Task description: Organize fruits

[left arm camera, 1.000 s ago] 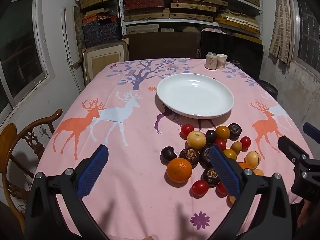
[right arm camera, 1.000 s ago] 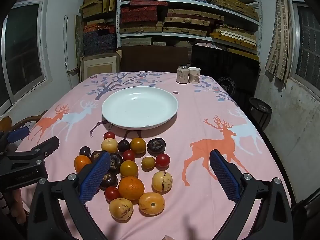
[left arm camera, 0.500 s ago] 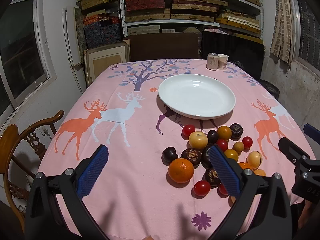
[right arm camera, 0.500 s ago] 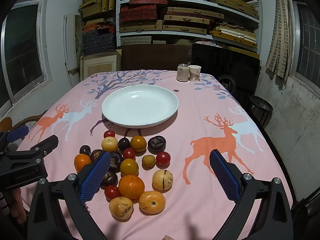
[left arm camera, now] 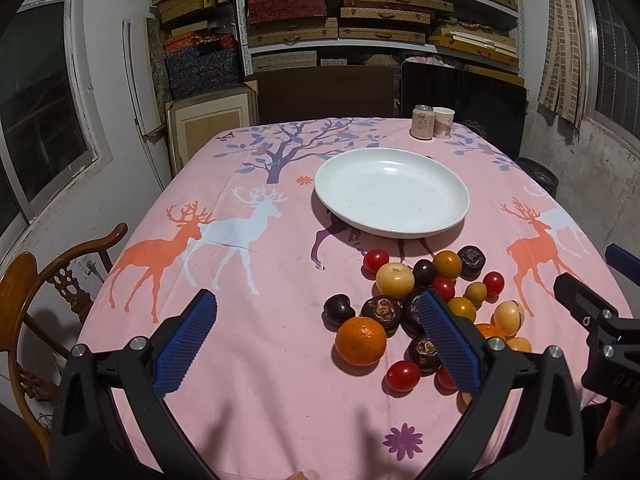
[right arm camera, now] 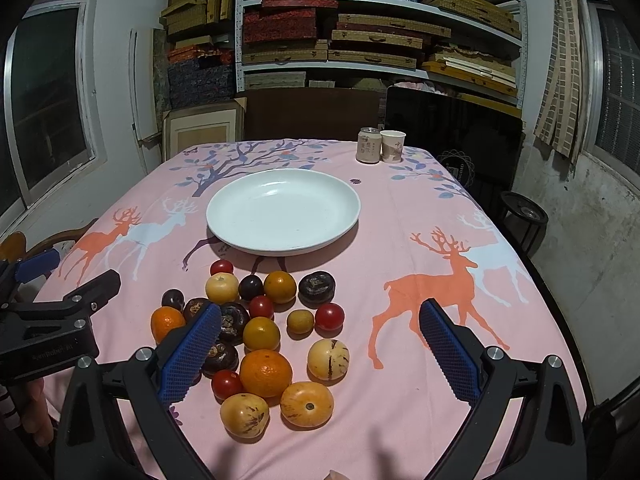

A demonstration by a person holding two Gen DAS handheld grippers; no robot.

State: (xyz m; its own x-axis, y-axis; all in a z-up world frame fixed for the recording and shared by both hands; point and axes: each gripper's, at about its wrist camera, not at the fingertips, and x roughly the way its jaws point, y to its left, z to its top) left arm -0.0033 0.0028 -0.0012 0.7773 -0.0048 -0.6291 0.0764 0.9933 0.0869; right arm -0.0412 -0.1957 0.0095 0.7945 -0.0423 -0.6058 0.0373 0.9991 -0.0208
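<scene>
Comparing with a second earlier, almost nothing had changed: the left tool and right tool hung released over the worktop's near edge, gripping nothing. The fruits lay clustered just near of the bare white plate, so sorting had seemingly not begun.

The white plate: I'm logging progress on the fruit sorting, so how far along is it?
Nothing looks done yet: the white plate holds no fruit. Nothing is in hand; the left gripper and the right gripper are both open above the tablecloth. All the fruit is left, from the orange to the cherry tomatoes, in a cluster in front of the plate.
</scene>
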